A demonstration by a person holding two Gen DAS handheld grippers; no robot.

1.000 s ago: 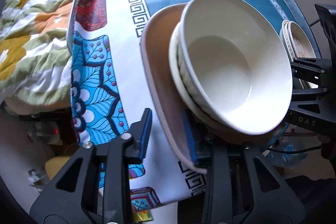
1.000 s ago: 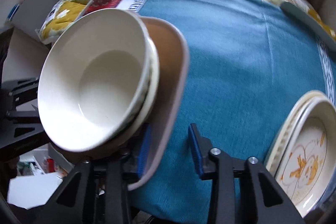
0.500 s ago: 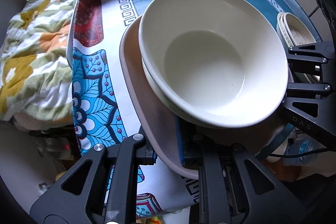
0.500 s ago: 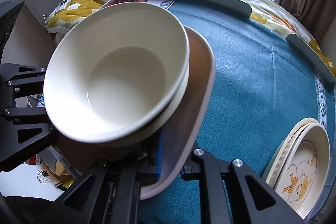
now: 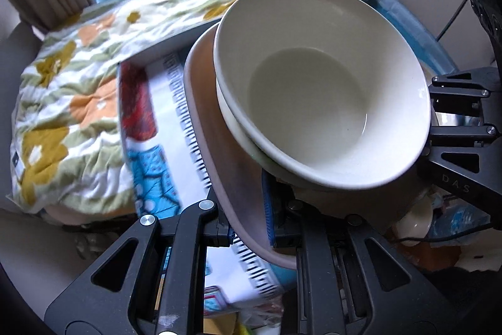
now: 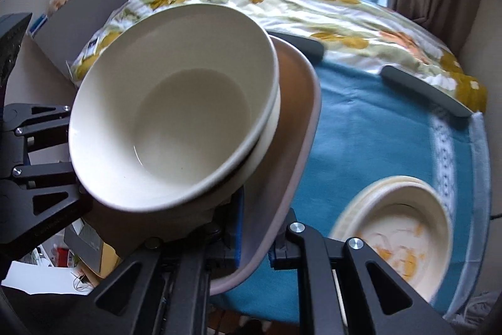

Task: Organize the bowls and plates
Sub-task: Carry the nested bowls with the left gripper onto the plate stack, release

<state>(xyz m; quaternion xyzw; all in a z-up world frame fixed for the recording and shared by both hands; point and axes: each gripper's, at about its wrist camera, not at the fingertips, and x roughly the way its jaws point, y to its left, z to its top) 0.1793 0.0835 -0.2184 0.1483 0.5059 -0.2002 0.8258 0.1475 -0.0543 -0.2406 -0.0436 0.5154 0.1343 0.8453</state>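
Note:
A tan square plate carries two stacked cream bowls. My left gripper is shut on the plate's near edge. My right gripper is shut on the opposite edge of the same plate, with the bowls just above its fingers. The plate and bowls are held up off the blue cloth. A stack of cream plates with an orange cartoon print lies on the cloth at the right.
A patterned white and blue cloth covers the left part of the table. A floral quilt lies behind it. Grey tray rails edge the far side. Curtains and a window are at the back.
Both grippers have closed on the plate's edges and lifted it with the bowls off the table. The stack has tilted and the view now shows the window.

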